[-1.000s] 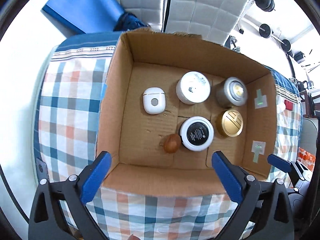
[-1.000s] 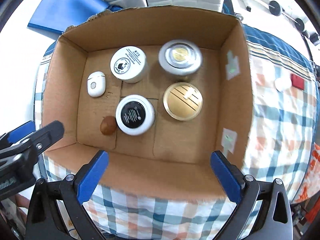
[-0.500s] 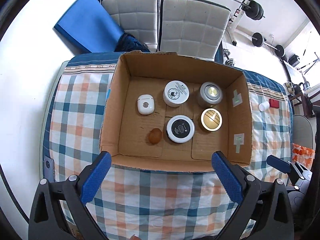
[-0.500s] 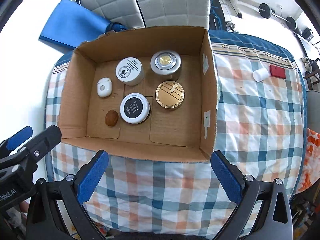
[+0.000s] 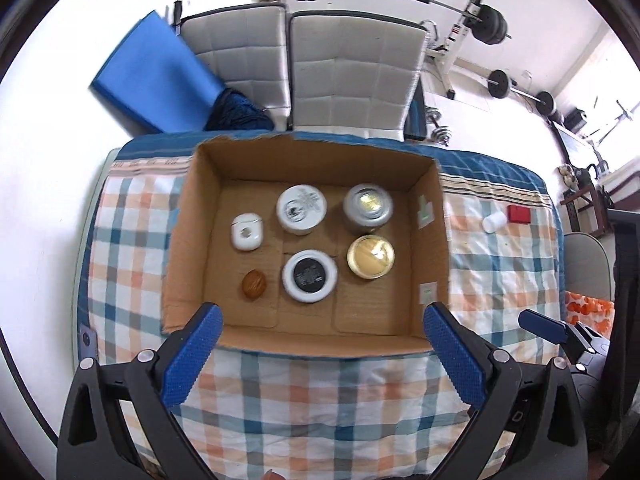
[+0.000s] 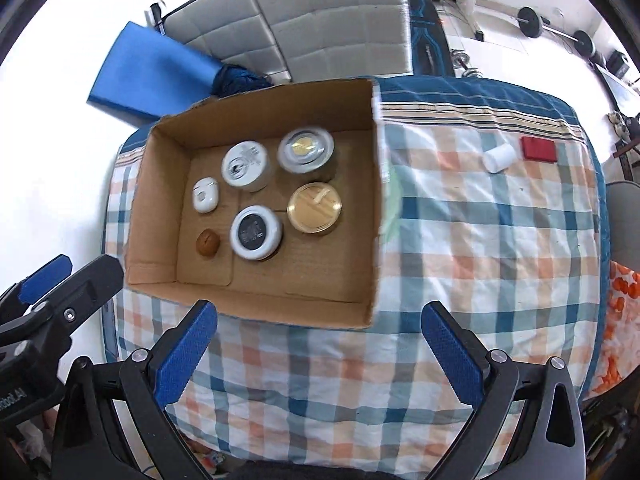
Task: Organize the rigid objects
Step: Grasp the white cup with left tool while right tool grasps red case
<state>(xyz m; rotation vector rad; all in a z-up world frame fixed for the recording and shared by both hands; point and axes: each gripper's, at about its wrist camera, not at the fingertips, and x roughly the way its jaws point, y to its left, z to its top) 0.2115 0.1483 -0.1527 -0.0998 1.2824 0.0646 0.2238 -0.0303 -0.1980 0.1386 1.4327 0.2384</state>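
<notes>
An open cardboard box (image 5: 188, 240) (image 6: 372, 240) sits on a plaid cloth. Inside it are a white case (image 5: 247, 232) (image 6: 205, 195), a brown nut-like object (image 5: 253, 285) (image 6: 207, 243), a white-lidded jar (image 5: 301, 209) (image 6: 245, 165), a black-topped white jar (image 5: 309, 276) (image 6: 256, 232), a silver tin (image 5: 368, 204) (image 6: 306, 149) and a gold-lidded tin (image 5: 371, 256) (image 6: 315, 207). A white cylinder (image 5: 493, 222) (image 6: 499, 157) and a red block (image 5: 519, 214) (image 6: 539, 149) lie on the cloth right of the box. My left gripper (image 5: 320, 356) and right gripper (image 6: 318, 354) hang open and empty, above the box's near side.
The plaid cloth (image 5: 320, 408) (image 6: 480, 240) covers the table. Behind it stand two white padded chairs (image 5: 352, 76), a blue mat (image 5: 156, 80) and weight equipment (image 5: 488, 24). An orange patterned item (image 6: 620, 304) lies at the right edge.
Both grippers have pulled back and up from the box, so it looks smaller and the cloth, white cylinder and red block have come into view. Nothing in the box moved.
</notes>
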